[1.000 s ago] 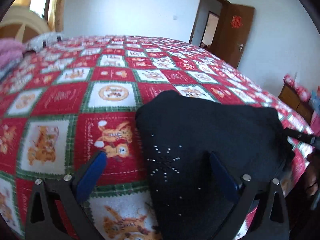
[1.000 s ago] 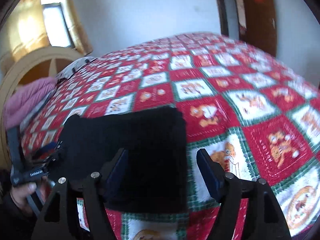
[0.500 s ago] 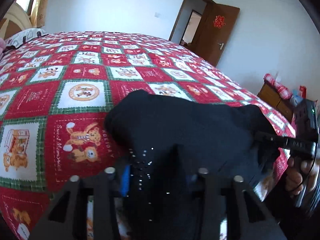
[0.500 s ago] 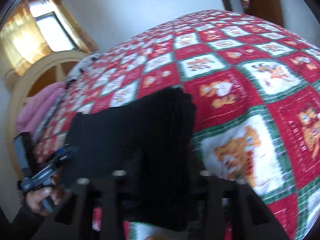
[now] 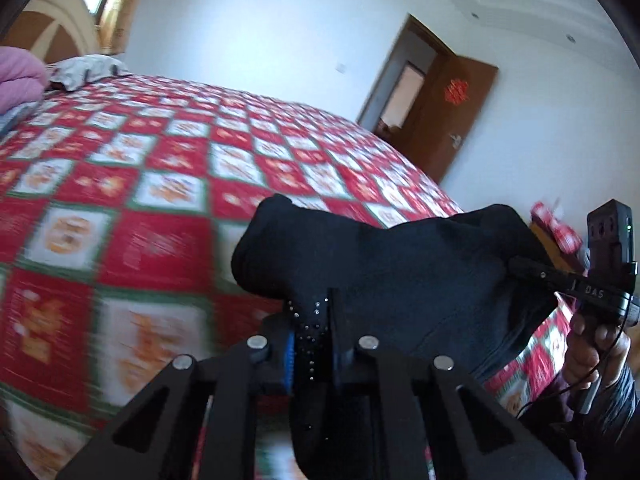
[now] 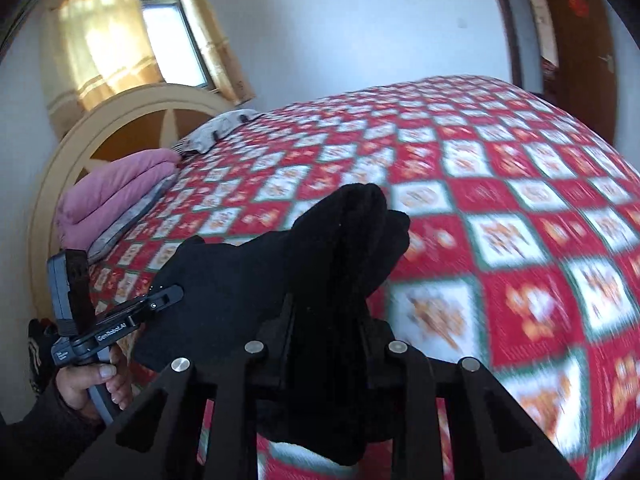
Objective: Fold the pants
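Before: both grippers wide, black pants [image 5: 392, 276] flat on bed [image 5: 132, 216]. Now left gripper [image 5: 310, 344] and right gripper [image 6: 326, 320] squeezing tighter on pants, lifting them off blanket.

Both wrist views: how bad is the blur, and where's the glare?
Left wrist view: quilt smeared by motion, black pants and left gripper sharp. Right wrist view: quilt streaked at right, window blown out, right gripper crisp; fisheye bends both.
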Demonstrator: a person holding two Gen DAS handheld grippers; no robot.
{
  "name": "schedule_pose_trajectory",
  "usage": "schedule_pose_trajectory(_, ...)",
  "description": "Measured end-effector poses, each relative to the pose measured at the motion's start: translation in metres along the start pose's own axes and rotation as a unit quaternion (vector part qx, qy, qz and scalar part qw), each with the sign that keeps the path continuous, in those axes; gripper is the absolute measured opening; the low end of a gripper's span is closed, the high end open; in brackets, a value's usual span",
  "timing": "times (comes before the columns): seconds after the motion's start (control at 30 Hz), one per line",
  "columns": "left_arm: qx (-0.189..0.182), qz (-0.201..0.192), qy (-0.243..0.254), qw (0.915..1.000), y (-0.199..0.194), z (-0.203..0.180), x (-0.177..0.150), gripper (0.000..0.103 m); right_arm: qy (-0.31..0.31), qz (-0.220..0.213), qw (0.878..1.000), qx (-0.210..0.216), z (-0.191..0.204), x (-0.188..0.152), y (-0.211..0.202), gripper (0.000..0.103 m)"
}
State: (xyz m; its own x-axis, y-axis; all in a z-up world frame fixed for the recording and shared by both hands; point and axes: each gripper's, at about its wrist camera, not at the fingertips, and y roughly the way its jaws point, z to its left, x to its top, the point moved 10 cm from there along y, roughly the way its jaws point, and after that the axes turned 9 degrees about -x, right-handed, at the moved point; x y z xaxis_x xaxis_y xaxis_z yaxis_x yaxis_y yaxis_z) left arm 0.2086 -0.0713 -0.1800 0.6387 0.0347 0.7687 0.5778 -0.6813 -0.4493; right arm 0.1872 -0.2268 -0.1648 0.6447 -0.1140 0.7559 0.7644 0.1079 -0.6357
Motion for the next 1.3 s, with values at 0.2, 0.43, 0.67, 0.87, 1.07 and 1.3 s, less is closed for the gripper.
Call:
schedule_pose_trajectory(0.2, 0.076, -0.034, 0.002, 0.9965, -0.048, 0.067, 0.037, 0.014, -0.031, 0.008, 0.997, 0.064, 0.082, 0.049, 0.055, 0.026)
schedule_pose_trajectory(0.43, 0.157, -0.036, 0.004, 0.9869, -0.071, 0.143, 0.051, 0.014, -0.058, 0.030, 0.993, 0.100, 0.167, 0.071, 0.130, 0.026)
schedule_pose_trajectory(0.67, 0.199, 0.005, -0.015, 0.9798, -0.051, 0.194, 0.016, 0.061, -0.050, 0.080, 0.992, 0.079, 0.176, 0.051, 0.194, 0.030)
schedule_pose_trajectory(0.87, 0.214, -0.014, -0.047, 0.9757, -0.056, 0.211, 0.012, 0.097, 0.015, 0.121, 0.990, 0.072, 0.142, 0.035, 0.224, 0.051)
schedule_pose_trajectory(1.07, 0.231, -0.016, -0.043, 0.9718, -0.062, 0.211, 0.008, 0.099, 0.021, 0.123, 0.990, 0.062, 0.133, 0.031, 0.229, 0.065)
schedule_pose_trajectory(1.3, 0.251, -0.016, -0.043, 0.9669, -0.092, 0.212, -0.008, 0.101, 0.039, 0.108, 0.991, 0.065, 0.106, 0.032, 0.210, 0.066)
